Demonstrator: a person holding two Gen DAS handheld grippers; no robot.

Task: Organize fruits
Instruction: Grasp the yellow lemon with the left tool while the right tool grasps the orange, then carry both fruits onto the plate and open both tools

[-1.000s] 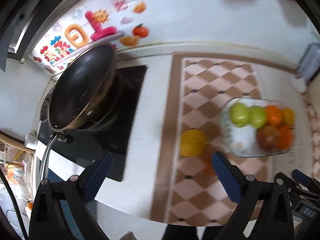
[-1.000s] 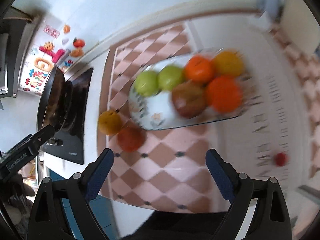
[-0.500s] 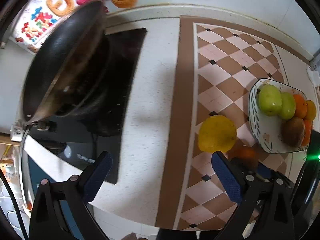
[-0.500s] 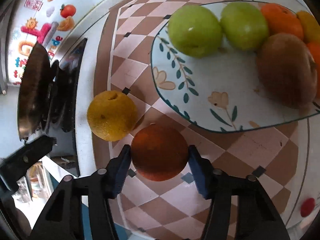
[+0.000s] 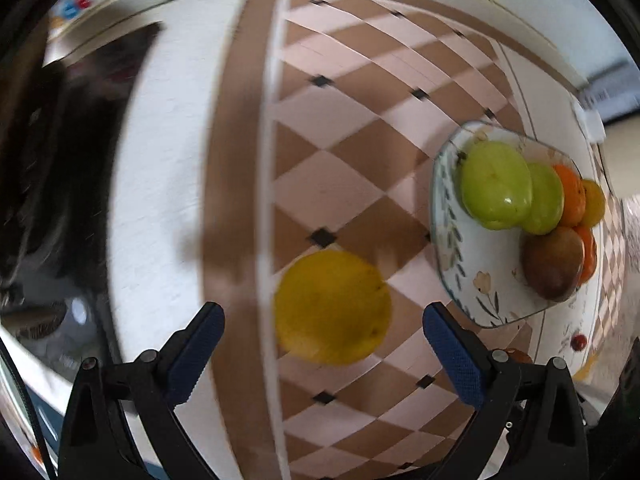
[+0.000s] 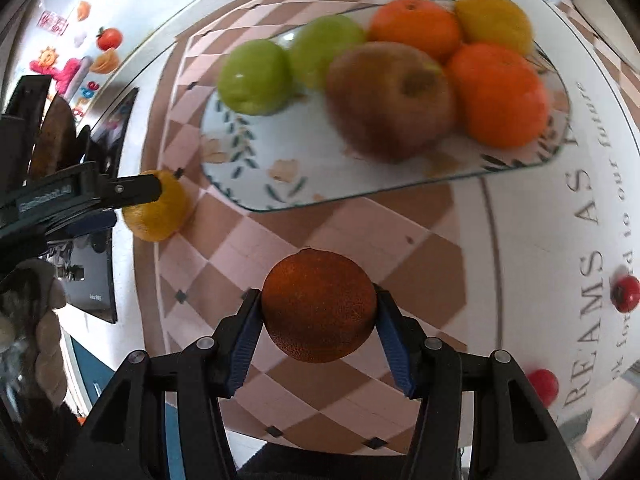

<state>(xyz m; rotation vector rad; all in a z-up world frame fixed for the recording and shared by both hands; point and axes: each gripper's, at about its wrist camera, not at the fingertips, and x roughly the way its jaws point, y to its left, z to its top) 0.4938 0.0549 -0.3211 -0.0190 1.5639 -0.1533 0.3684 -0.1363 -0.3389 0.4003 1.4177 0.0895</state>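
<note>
My right gripper [image 6: 318,322] is shut on a dark orange [image 6: 319,306] and holds it above the checked mat, short of the plate. The floral plate [image 6: 320,148] holds two green apples [image 6: 256,76], a brown pear [image 6: 392,98], two oranges [image 6: 498,94] and a yellow fruit [image 6: 494,22]. My left gripper [image 5: 324,340] is open, with a yellow citrus [image 5: 332,306] lying on the mat between its fingers; the jaws do not touch it. That citrus [image 6: 158,208] shows left of the plate in the right wrist view. The plate [image 5: 456,280] is to the right in the left wrist view.
A black cooktop [image 5: 60,160] with a pan lies to the left. The checked mat [image 5: 360,120] covers the counter's middle. Small red fruits [image 6: 625,294] lie on the printed cloth at the right. The counter's front edge is just below both grippers.
My right gripper has lifted the dark orange and brought it toward the plate. My left gripper has moved forward and right, so the yellow citrus now lies between its open fingers.
</note>
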